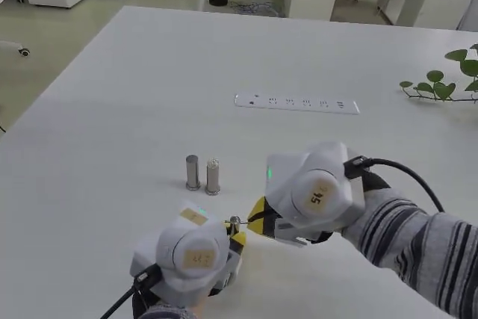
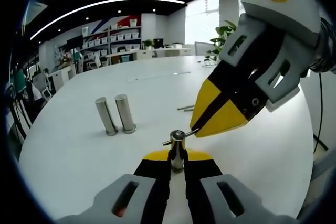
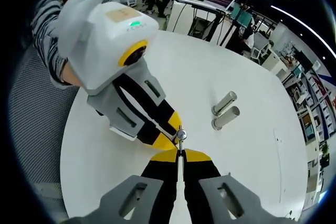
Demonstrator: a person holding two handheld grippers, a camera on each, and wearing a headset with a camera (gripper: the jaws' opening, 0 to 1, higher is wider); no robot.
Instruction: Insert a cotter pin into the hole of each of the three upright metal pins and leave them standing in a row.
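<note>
Two upright metal pins (image 1: 193, 172) (image 1: 213, 176) stand side by side on the white table (image 1: 149, 95); they also show as pins (image 2: 106, 116) (image 2: 126, 113) and pins (image 3: 224, 103) (image 3: 226, 117). My left gripper (image 1: 236, 235) (image 2: 177, 157) is shut on a third metal pin (image 2: 177, 148) (image 3: 181, 135), held upright. My right gripper (image 1: 254, 222) (image 3: 180, 155) is shut on a thin cotter pin (image 2: 189, 134). The cotter pin's wire crosses the head of the held pin and sticks out on its far side.
A white power strip (image 1: 296, 102) lies across the middle of the table. A green plant (image 1: 444, 84) leans in at the right edge. Loose cotter pins (image 2: 185, 108) lie on the table beyond the grippers. A striped sleeve (image 1: 418, 244) covers the lower right.
</note>
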